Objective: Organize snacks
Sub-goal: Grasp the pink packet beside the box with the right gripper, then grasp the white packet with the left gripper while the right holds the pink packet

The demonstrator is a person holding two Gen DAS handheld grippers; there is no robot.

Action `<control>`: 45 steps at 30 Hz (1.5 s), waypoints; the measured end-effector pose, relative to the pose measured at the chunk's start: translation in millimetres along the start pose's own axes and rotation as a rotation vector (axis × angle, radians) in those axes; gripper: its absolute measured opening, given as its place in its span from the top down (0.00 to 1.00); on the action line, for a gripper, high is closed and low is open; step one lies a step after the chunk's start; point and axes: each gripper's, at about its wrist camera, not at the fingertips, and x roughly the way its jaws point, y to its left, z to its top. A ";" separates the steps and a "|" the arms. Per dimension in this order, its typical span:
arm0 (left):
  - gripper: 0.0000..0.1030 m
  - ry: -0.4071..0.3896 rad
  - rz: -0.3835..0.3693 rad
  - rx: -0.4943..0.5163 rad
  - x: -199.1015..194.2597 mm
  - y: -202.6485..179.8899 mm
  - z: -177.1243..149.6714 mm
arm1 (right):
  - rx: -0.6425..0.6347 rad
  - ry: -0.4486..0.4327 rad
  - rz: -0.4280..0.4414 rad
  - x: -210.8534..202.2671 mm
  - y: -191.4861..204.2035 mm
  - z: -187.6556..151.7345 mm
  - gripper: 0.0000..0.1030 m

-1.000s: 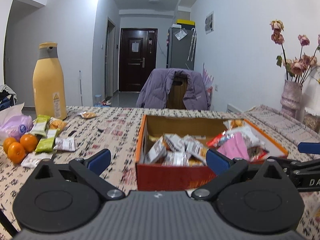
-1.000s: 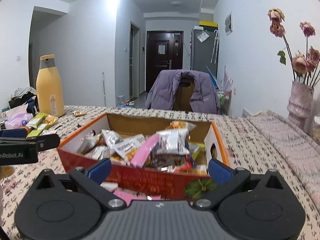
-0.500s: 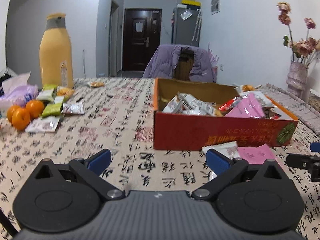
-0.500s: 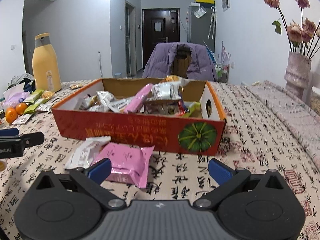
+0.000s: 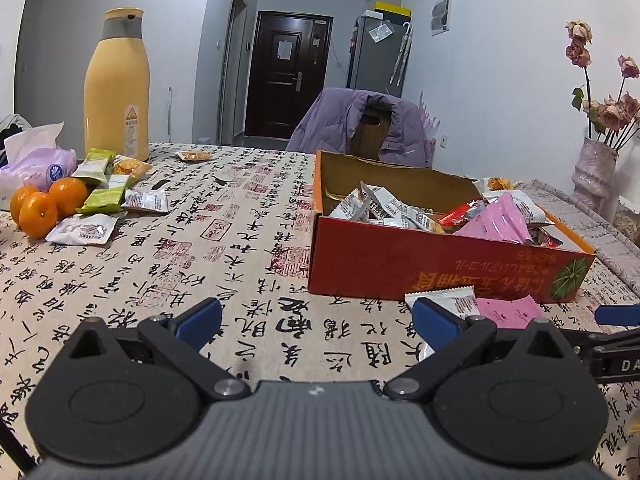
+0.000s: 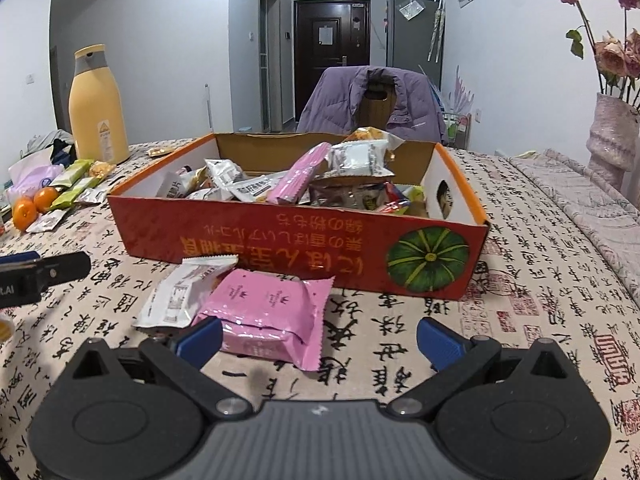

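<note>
A red and orange cardboard box (image 6: 280, 236) full of snack packets stands on the table; it also shows in the left wrist view (image 5: 400, 264). A pink packet (image 6: 268, 312) and a white packet (image 6: 180, 292) lie on the cloth in front of the box, just ahead of my right gripper (image 6: 318, 336), which is open and empty. My left gripper (image 5: 316, 322) is open and empty, low over the cloth, left of the box. Both packets show at its right finger, the pink one (image 5: 508, 312) and the white one (image 5: 452, 300).
Loose snack packets (image 5: 104, 196), oranges (image 5: 40, 208), a tissue pack (image 5: 32, 160) and a tall yellow flask (image 5: 116, 92) sit at the far left. A vase of dried roses (image 5: 592, 172) stands at the right. A chair with a purple jacket (image 6: 372, 100) is behind the table.
Both grippers have drawn back from the box and dropped lower. The pink and white packets in front of the box have come into view. Both stay open.
</note>
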 end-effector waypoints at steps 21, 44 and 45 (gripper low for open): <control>0.00 0.017 -0.016 -0.020 2.6 2.1 -0.6 | 0.050 0.138 0.016 61.6 24.6 21.3 0.00; 0.00 0.051 -0.004 -0.001 8.3 -1.2 -1.7 | -0.013 -0.012 0.001 15.7 -1.1 9.9 0.32; 0.00 0.052 -0.003 0.000 8.4 -1.6 -1.6 | -0.005 -0.018 -0.010 15.4 -5.2 9.9 0.32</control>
